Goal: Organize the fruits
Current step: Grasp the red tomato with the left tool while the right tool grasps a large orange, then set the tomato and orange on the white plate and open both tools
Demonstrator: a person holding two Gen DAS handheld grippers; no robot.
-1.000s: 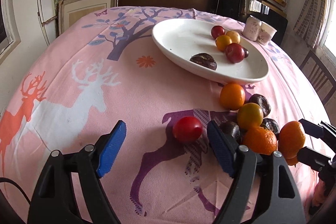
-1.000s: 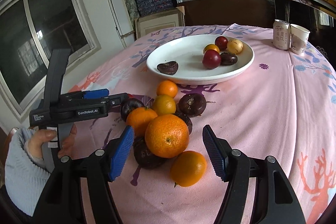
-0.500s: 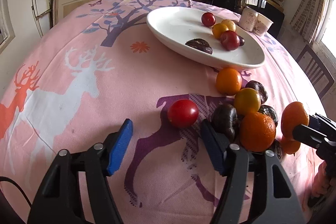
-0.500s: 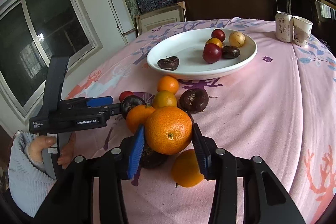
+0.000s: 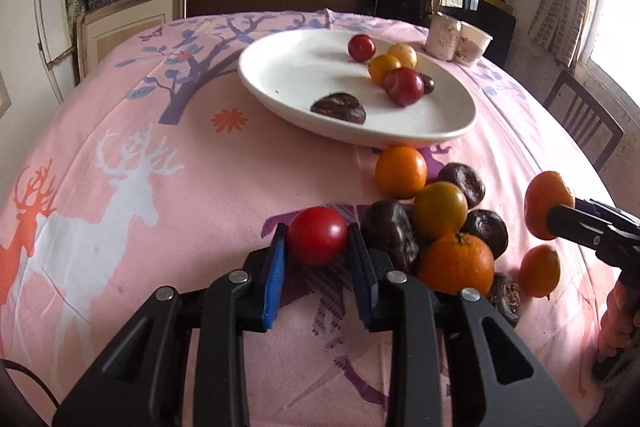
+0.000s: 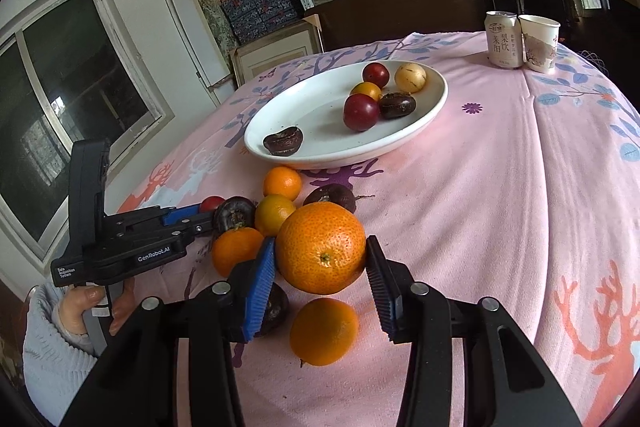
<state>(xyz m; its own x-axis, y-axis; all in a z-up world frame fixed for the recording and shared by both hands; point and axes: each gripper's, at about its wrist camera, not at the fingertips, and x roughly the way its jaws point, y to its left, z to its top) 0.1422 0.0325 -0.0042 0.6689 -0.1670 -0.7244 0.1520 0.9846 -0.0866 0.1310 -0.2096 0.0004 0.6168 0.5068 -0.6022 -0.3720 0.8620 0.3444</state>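
My left gripper (image 5: pixel 318 259) is shut on a red plum (image 5: pixel 317 241) low over the pink tablecloth. My right gripper (image 6: pixel 320 267) is shut on a large orange (image 6: pixel 321 247) and holds it above the table; the orange also shows in the left wrist view (image 5: pixel 545 205). A white plate (image 5: pixel 280 87) at the back holds red plums, yellow fruits and dark passion fruits; it also shows in the right wrist view (image 6: pixel 320 115). A pile of oranges (image 5: pixel 401 171) and dark passion fruits (image 5: pixel 390 229) lies on the cloth between the grippers and the plate.
A drink can (image 6: pixel 502 39) and a paper cup (image 6: pixel 540 43) stand at the far right of the table. A small orange (image 6: pixel 324 331) lies under my right gripper. A chair (image 5: pixel 584 123) stands beyond the table's right edge. Shelves with boxes fill the back wall.
My left gripper moved forward and closed on the red plum. My right gripper closed on the large orange and lifted it off the pile.
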